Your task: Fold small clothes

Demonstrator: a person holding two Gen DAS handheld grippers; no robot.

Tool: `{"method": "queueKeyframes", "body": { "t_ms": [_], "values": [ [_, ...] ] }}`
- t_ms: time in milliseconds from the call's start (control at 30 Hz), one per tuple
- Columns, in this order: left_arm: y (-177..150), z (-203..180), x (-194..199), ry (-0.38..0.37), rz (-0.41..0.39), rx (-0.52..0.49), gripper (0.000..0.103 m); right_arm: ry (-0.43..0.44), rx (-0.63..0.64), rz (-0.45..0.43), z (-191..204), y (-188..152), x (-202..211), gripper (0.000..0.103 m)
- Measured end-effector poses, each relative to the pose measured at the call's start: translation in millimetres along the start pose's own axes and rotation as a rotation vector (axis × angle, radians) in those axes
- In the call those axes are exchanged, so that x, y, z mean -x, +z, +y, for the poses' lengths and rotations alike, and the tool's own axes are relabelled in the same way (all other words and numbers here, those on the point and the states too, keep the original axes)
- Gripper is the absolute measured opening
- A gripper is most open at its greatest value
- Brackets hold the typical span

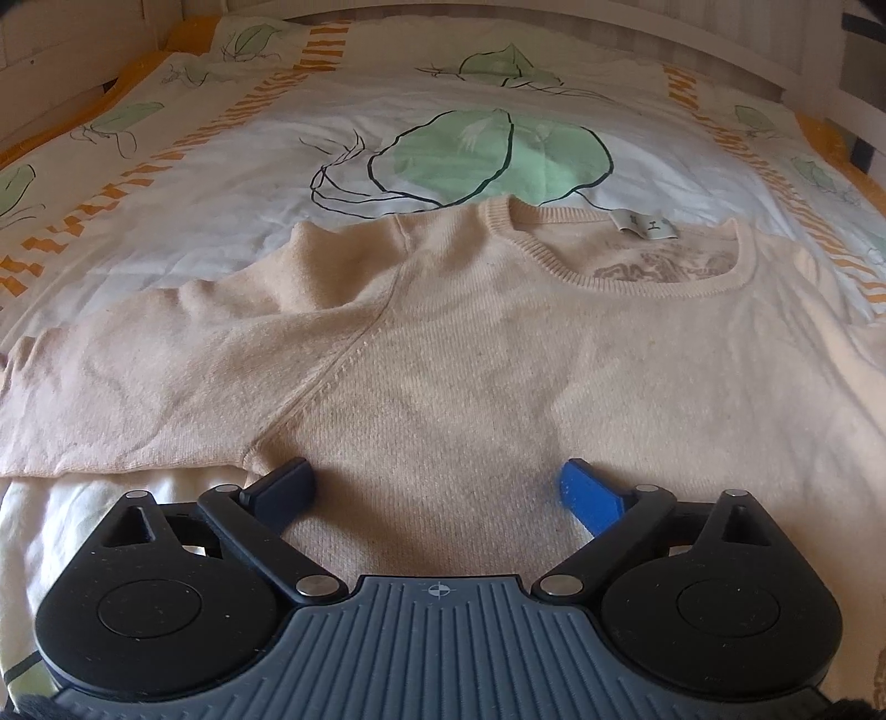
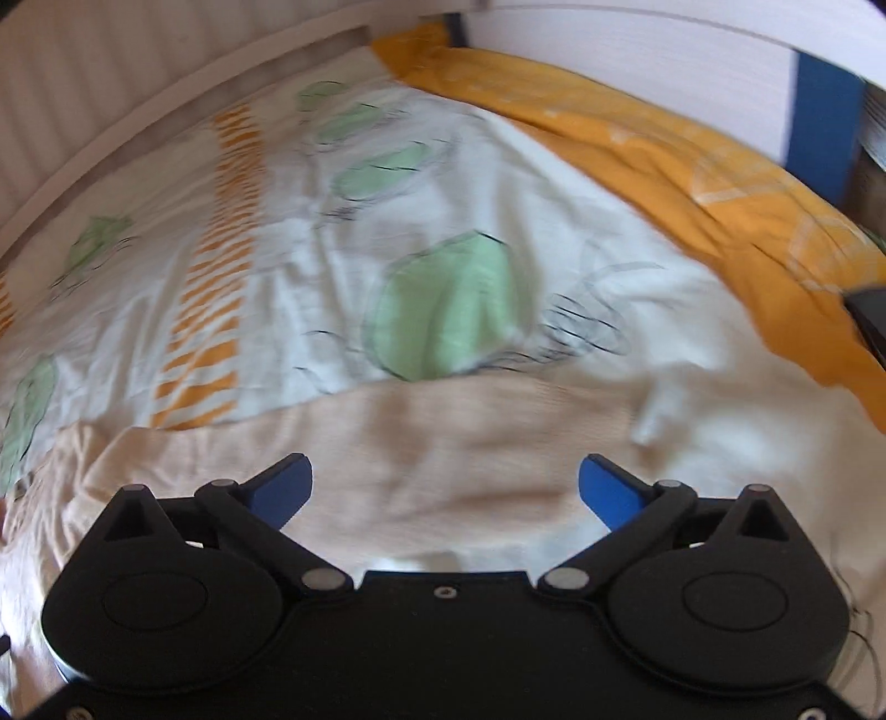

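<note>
A pale peach knit sweater lies flat on the bed, neckline and label toward the far side, one sleeve stretched out to the left. My left gripper hovers over the sweater's lower body with its jaws wide open and nothing between them. In the blurred right wrist view, the sweater's other sleeve runs across the bedsheet. My right gripper stands open above that sleeve, with only the cloth below showing in the gap.
A white bedsheet printed with green leaves and orange stripes covers the bed. An orange blanket lies along the far right side. A white bed frame borders the far edge. A dark object sits at the right edge.
</note>
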State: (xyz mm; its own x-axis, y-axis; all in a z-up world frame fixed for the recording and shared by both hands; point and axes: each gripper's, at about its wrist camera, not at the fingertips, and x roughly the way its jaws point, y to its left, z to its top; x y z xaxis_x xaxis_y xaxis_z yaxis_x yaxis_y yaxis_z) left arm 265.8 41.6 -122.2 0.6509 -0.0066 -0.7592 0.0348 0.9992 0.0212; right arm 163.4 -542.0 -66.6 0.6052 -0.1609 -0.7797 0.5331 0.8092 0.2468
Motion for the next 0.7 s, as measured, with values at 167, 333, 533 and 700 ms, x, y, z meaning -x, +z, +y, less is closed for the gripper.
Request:
{"method": "queueKeyframes", "body": {
  "t_ms": [167, 333, 533, 700],
  "values": [
    [1, 1, -1, -0.008, 0.01, 0.002, 0.097, 0.001, -0.123, 0.018, -33, -4, -12, 0.103],
    [3, 2, -2, -0.011, 0.025, -0.002, 0.097, -0.015, -0.161, 0.024, -41, -8, -29, 0.103],
    [13, 6, -3, -0.051, 0.085, -0.016, 0.096, -0.126, -0.083, 0.007, -26, 4, -33, 0.023],
    [20, 13, 2, -0.089, 0.096, 0.006, 0.091, -0.073, 0.046, -0.093, 18, 23, -4, 0.021]
  ]
}}
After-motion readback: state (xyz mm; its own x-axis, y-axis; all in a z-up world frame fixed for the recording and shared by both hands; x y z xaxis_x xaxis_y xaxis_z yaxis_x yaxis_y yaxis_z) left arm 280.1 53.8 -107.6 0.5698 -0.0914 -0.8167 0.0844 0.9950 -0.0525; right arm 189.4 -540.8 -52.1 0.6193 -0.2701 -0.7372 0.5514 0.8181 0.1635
